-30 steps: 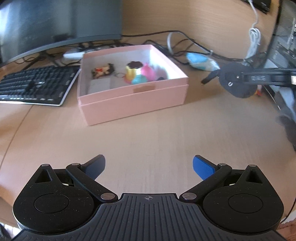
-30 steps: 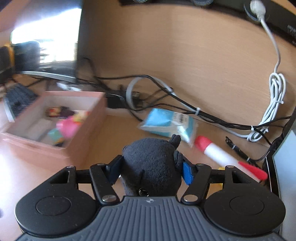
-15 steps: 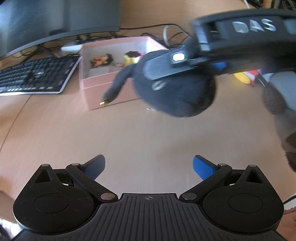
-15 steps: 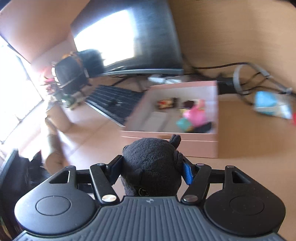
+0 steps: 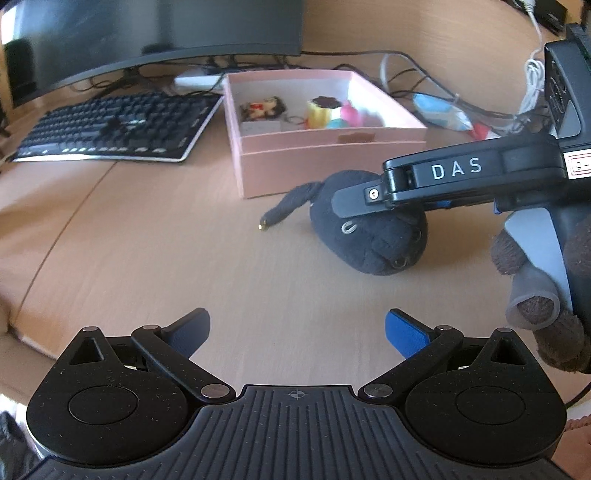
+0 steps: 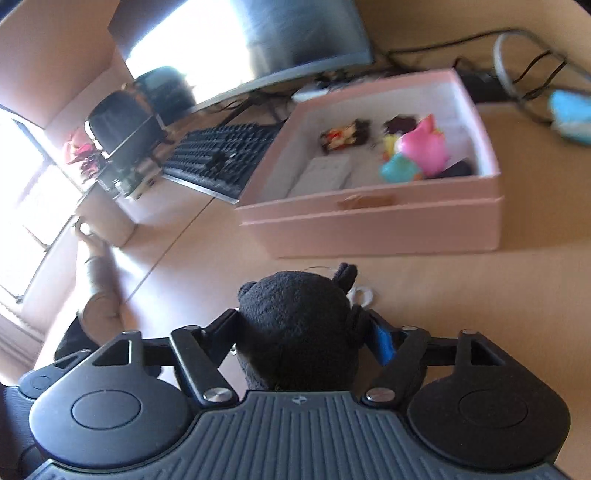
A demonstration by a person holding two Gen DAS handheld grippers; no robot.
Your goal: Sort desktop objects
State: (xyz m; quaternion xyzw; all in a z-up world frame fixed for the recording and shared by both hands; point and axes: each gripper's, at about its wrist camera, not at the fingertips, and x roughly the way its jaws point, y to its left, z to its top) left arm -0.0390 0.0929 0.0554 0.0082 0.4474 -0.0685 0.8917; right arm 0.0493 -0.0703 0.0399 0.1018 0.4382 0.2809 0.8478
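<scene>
My right gripper (image 6: 301, 332) is shut on a black plush toy (image 6: 295, 317) with a small metal ring, low over the wooden desk in front of the pink box (image 6: 369, 221). In the left wrist view the same plush toy (image 5: 369, 236) rests on or just above the desk under the right gripper (image 5: 388, 206), its tail pointing left. The pink box (image 5: 325, 151) holds a small doll, a yellow cup toy and a pink and teal toy. My left gripper (image 5: 297, 328) is open and empty above the bare desk, nearer than the toy.
A black keyboard (image 5: 114, 129) lies left of the box, with a curved monitor (image 5: 147, 33) behind it. Cables and a blue packet (image 5: 439, 110) lie behind the box at right. The desk edge curves at left (image 5: 22, 302).
My right gripper carried the plush toy from the right rear of the desk, swung left and lowered it to the desk in front of the pink box. My left gripper stayed open and nearly still.
</scene>
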